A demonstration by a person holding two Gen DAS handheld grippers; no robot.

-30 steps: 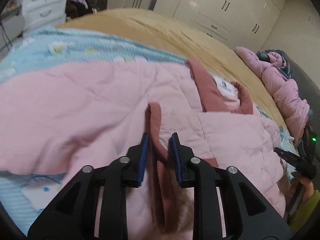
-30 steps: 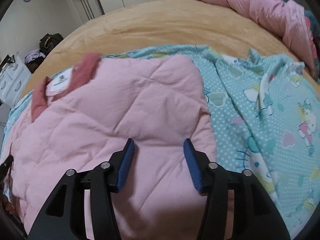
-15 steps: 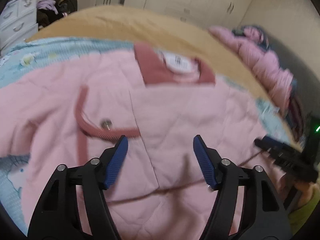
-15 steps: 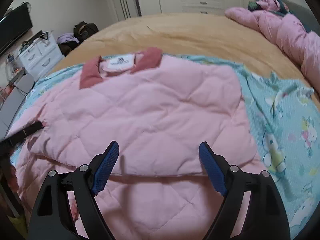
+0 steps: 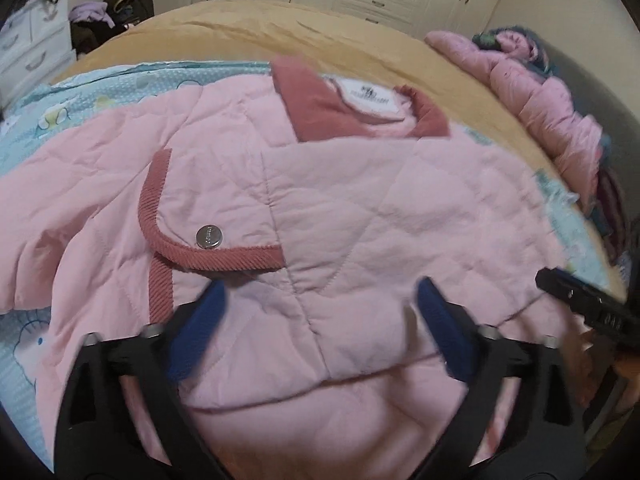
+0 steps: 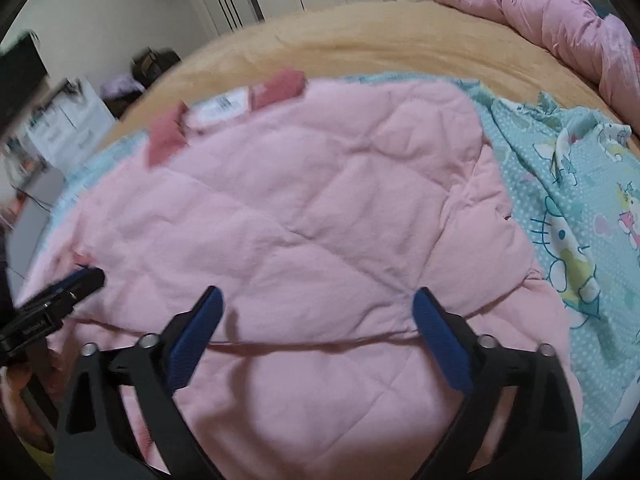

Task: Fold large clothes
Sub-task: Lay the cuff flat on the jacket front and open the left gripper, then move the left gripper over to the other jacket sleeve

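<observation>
A pink quilted jacket (image 5: 360, 208) with a dark pink collar (image 5: 320, 108) and a white label lies spread on the bed, both sides folded in over the middle. A cuff with dark pink trim and a metal snap (image 5: 209, 237) rests on its left half. My left gripper (image 5: 320, 300) hovers over the jacket's lower middle, jaws opening wide, nothing between them. In the right wrist view the same jacket (image 6: 300, 208) fills the middle. My right gripper (image 6: 316, 308) also hangs above it, jaws opening wide and empty. Each gripper's tip shows at the edge of the other's view.
A teal cartoon-print sheet (image 6: 568, 208) lies under the jacket on a tan bedspread (image 5: 320, 36). A pink padded coat (image 5: 552, 96) is piled at the far right of the bed. White drawers (image 5: 28, 44), bags and white wardrobes line the room's walls.
The left gripper let go of the dark pink cuff and both grippers opened wide. Both drew back, so the whole folded jacket and its collar now show.
</observation>
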